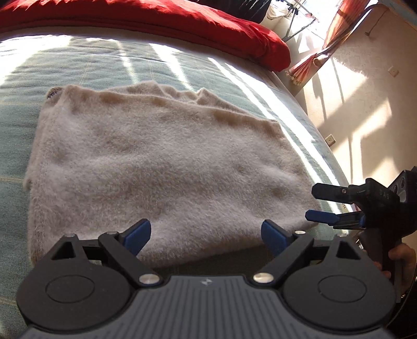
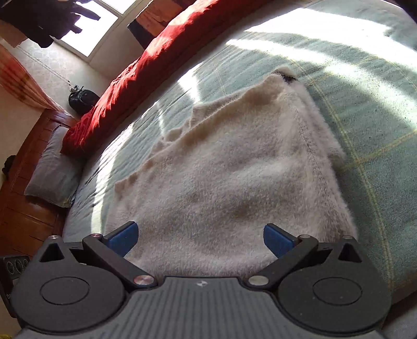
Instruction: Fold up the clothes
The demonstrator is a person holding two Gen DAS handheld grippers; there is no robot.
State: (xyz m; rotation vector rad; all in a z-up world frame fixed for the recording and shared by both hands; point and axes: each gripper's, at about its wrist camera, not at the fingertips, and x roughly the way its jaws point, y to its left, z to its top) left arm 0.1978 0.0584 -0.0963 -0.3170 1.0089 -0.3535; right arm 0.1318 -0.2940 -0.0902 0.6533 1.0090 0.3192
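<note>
On the green bedspread (image 1: 23, 125), w/ the red duvet (image 1: 161, 23) along its far side, lies the cream fuzzy sweater (image 1: 156, 167), folded flat into a rough rectangle. My left gripper (image 1: 206, 236) hovers at the sweater's near edge, blue fingers apart, holding nothing. My right gripper (image 2: 200, 238) sits over the near edge too, fingers spread wide, empty. Beyond the duvet: pillow (image 2: 52, 167) against a wooden headboard (image 2: 28, 208).
</note>
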